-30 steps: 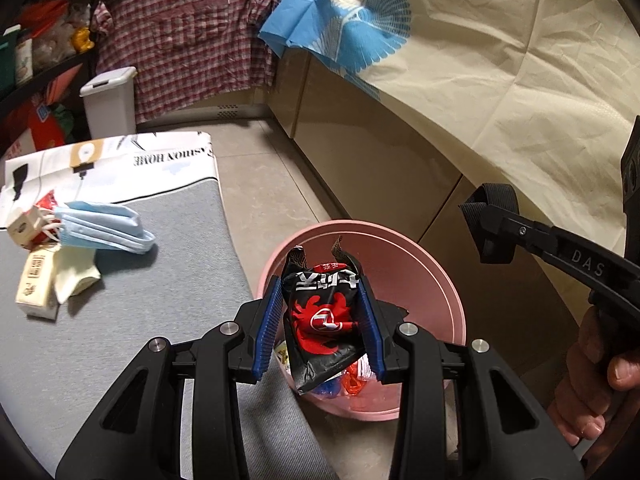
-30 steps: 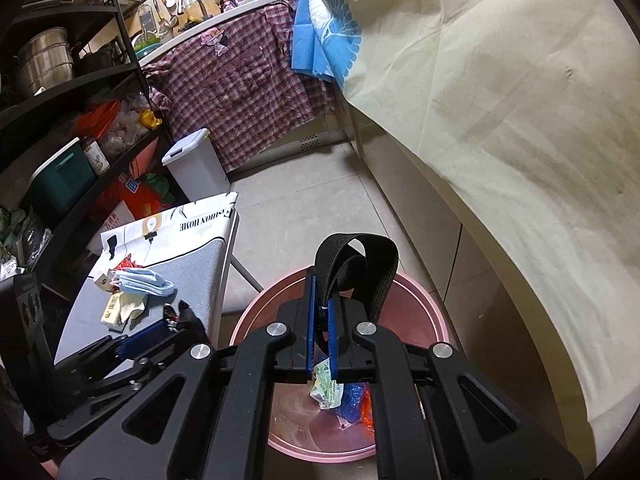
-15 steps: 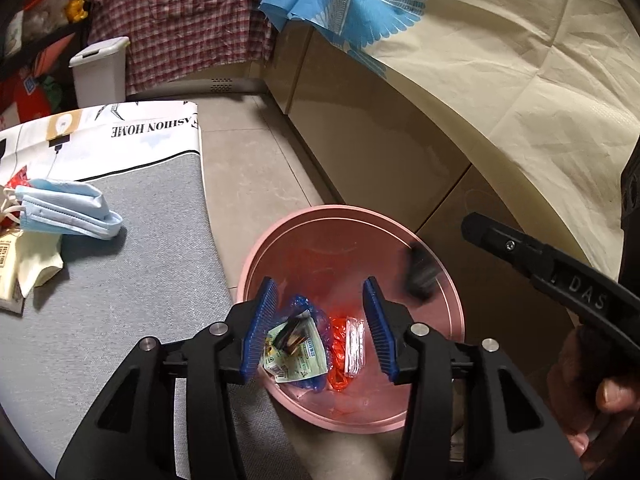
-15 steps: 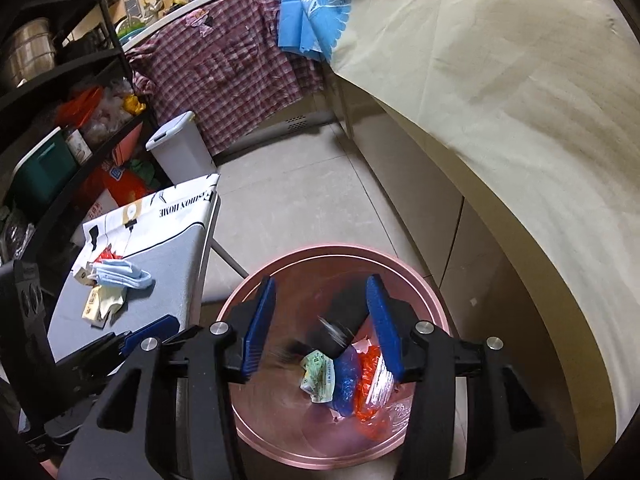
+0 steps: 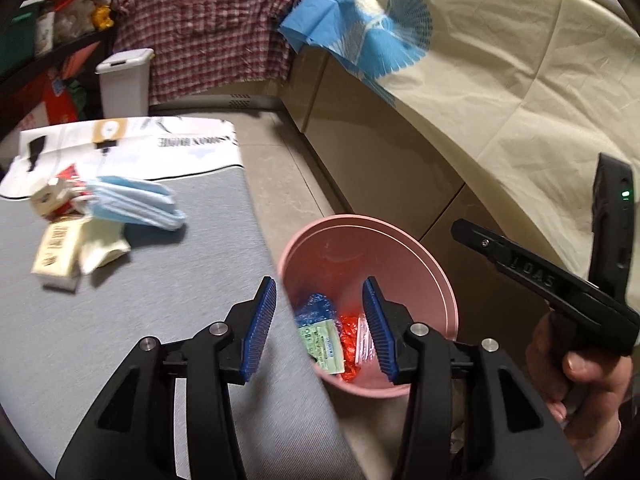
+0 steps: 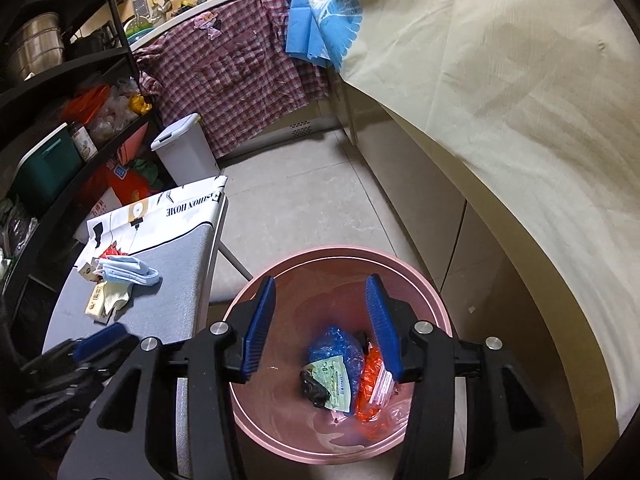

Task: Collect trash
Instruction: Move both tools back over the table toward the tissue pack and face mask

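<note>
Over the round pink plastic bin (image 6: 434,312), at 6 o'clock of the right wrist view: right hand-held gripper (image 6: 322,326), blue pads parted to a middling gap, nothing between them. Down inside the bin, a crumpled blue plastic bag (image 6: 336,346), a pale green printed wrapper (image 6: 334,380), a black crumpled scrap (image 6: 312,388) and a red-orange clear packet (image 6: 372,396), all bunched together toward 4 o'clock of the bin floor.

At 6 o'clock of the left wrist view: left hand-held gripper (image 5: 318,328), likewise half spread and empty, straddling the edge between the grey fabric-covered worktop (image 5: 160,280) and the bin (image 5: 400,240). On the worktop toward 9 o'clock, still uncollected: light blue pleated face masks (image 5: 136,204), a cream tissue packet (image 5: 56,252) touching a pale yellow crumpled paper (image 5: 102,246), and a red-and-white carton scrap (image 5: 54,196) just behind. At 4 o'clock, a hand (image 5: 580,376) gripping the black handle of the other tool.
</note>
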`<state>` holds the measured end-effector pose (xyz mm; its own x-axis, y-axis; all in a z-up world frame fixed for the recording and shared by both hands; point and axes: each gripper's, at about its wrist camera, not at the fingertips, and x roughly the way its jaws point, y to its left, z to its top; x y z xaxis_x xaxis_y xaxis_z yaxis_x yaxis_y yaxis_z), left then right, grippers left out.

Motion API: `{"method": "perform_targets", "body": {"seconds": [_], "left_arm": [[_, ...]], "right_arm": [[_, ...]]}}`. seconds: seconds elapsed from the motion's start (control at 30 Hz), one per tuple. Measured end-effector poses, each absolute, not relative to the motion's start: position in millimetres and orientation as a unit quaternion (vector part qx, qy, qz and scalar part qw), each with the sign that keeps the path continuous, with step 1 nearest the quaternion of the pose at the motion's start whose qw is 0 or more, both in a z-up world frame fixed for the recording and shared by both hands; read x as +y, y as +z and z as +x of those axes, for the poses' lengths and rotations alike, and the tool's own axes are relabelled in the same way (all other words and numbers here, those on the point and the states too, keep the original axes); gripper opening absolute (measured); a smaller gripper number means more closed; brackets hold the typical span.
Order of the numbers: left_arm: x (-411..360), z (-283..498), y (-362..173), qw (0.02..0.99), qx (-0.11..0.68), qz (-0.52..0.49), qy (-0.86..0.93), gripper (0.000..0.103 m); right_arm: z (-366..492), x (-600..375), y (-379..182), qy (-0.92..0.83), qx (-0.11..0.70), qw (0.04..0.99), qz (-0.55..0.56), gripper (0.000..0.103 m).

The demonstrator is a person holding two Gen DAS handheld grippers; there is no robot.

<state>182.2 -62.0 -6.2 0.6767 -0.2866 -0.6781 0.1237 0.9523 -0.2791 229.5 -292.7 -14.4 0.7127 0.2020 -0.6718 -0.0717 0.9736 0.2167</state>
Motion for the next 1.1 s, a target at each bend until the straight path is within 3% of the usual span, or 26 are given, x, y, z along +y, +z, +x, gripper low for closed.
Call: {"method": "perform_targets", "body": {"seconds": [0.33, 0.6, 1.1], "left_arm": [[20.7, 138.4, 7.1, 0.924, 0.361, -0.118, -0.041, 0.045], [89.5, 123.7, -10.0, 0.932, 0.342, -0.114, 0.038, 0.045], [133.5, 157.5, -42.2, 0.920, 0.362, -0.135, 0.064, 0.048]], "right_arm": [[197.7, -275.8, 7.2, 0.093, 0.336, 0.934, 0.075, 0.044], [196.7, -245.7, 9.3, 0.138, 0.328, 0.930, 0.089, 0.029], [251.5, -162.9, -21.6, 0.250, 0.381, 0.881, 0.129, 0.031]]}}
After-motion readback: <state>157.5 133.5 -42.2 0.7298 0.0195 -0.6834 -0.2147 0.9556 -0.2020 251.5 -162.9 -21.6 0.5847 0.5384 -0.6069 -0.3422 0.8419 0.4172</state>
